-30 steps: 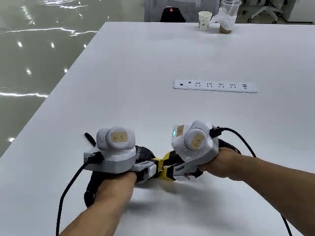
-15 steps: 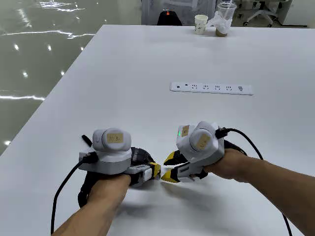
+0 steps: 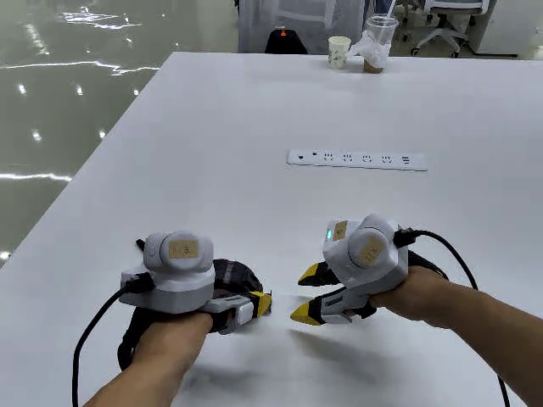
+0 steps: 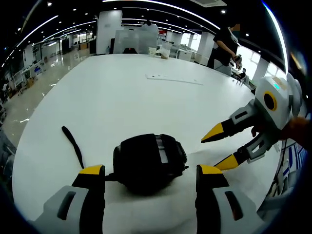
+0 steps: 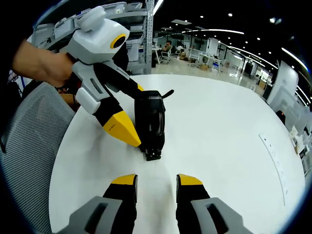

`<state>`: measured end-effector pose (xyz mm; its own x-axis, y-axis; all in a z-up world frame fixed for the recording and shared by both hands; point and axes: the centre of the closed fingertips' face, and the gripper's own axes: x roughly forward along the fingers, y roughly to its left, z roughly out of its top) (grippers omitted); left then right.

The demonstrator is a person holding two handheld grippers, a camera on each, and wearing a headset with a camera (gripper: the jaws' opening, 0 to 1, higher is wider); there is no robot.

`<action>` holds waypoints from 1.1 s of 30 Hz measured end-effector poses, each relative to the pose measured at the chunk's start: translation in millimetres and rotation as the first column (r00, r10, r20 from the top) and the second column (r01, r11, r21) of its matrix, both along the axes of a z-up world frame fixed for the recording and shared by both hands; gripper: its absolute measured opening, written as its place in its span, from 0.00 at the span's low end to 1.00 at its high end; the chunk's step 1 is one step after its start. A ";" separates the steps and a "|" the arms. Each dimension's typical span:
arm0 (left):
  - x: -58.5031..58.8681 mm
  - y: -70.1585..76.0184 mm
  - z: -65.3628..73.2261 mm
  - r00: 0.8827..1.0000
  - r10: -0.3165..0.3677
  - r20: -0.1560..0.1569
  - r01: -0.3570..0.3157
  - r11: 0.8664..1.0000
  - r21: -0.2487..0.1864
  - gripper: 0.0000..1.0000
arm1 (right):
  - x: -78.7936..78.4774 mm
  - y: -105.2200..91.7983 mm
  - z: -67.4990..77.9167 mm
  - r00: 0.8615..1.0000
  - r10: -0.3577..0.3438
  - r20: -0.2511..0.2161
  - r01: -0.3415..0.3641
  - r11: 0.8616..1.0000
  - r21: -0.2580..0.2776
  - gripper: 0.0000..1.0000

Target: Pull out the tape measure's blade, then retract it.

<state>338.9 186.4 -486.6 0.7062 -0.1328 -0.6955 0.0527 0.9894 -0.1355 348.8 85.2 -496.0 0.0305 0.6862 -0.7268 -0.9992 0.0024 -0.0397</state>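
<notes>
Flanking the black tape measure [image 4: 150,163] on the tabletop [image 3: 254,127] with my left claw [image 4: 151,169], whether clamping it I cannot tell, I am holding my right claw [image 5: 156,179] apart nearby.

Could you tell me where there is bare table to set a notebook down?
Free: the wide stretch between the power strip and the tape measure, and the band between the strip and the cups at the far edge. Crowded: the near edge, where the left gripper and right gripper flank the tape measure.
</notes>
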 end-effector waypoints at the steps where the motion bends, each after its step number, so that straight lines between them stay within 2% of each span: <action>1: -1.6 0.4 0.6 1.000 -0.002 0.002 0.002 1.000 0.001 0.72 | 0.0 -2.0 1.0 1.000 -0.006 0.001 0.006 1.000 0.001 0.30; 8: -12.4 3.8 2.2 1.000 -0.021 0.006 0.021 1.000 0.002 0.73 | -1.6 -17.3 7.5 0.998 -0.055 0.000 0.055 0.998 0.014 0.36; 16: -21.6 2.5 6.3 0.999 -0.051 0.015 0.051 0.999 0.000 0.74 | -4.4 -34.0 15.0 0.991 -0.132 -0.013 0.132 0.990 0.038 0.45; 24: -27.9 -6.8 14.5 0.994 -0.108 0.036 0.108 0.994 -0.015 0.75 | -9.0 -52.6 25.2 0.978 -0.210 -0.015 0.210 0.975 0.071 0.51; 33: -38.3 -11.0 18.7 0.986 -0.160 0.046 0.161 0.987 -0.002 0.76 | -24.3 -67.0 29.0 0.962 -0.273 -0.033 0.275 0.957 0.098 0.60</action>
